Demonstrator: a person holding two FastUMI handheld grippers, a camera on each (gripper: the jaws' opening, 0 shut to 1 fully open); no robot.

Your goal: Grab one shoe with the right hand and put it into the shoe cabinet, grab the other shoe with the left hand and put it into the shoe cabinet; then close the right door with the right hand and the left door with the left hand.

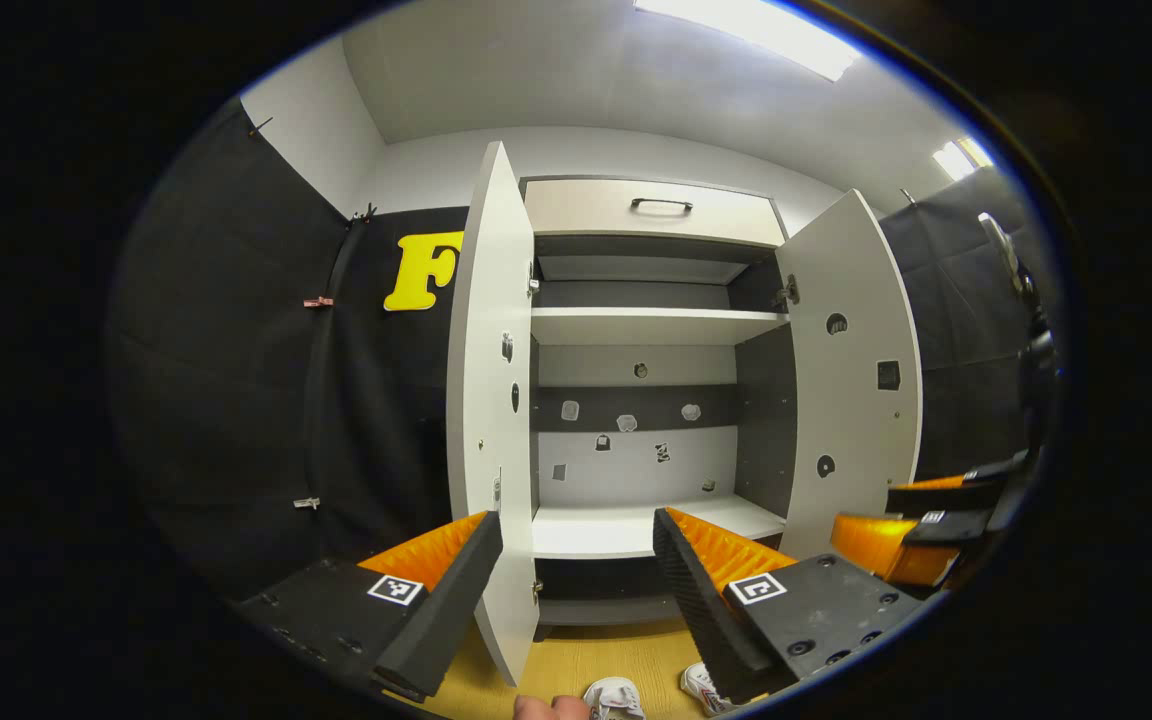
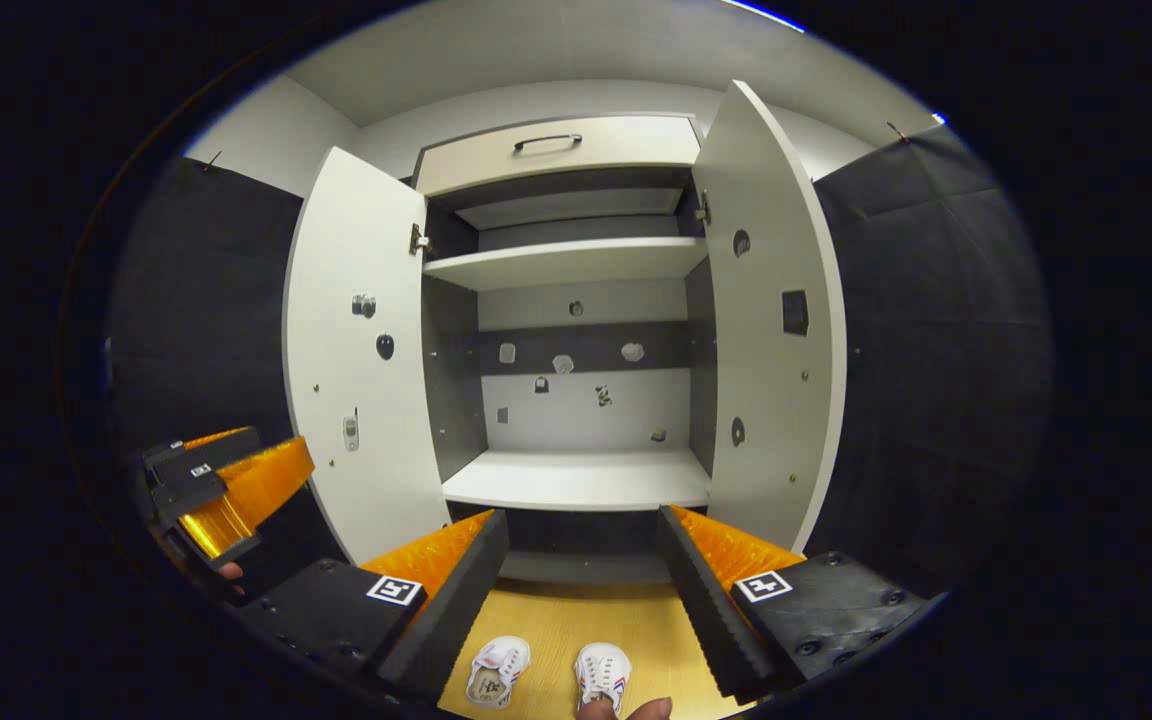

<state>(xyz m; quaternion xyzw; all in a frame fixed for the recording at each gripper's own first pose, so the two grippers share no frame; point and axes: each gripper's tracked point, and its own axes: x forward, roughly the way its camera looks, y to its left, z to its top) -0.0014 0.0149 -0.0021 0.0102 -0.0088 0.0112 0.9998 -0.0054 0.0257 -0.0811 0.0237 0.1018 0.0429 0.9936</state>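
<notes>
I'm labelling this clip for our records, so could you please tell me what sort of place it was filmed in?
Most likely a staged recording booth, not a home: black cloth walls surround a white shoe cabinet with both doors open, and two small white shoes sit on the wooden floor before it.

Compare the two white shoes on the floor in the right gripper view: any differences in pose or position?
The left shoe is angled, toe tipped rightward; the right shoe points nearly straight at the cabinet. The left shoe sits beside the right gripper's left finger; the right shoe lies nearer mid-gap. Both are white, upright, on the wooden floor, ungrasped.
</notes>
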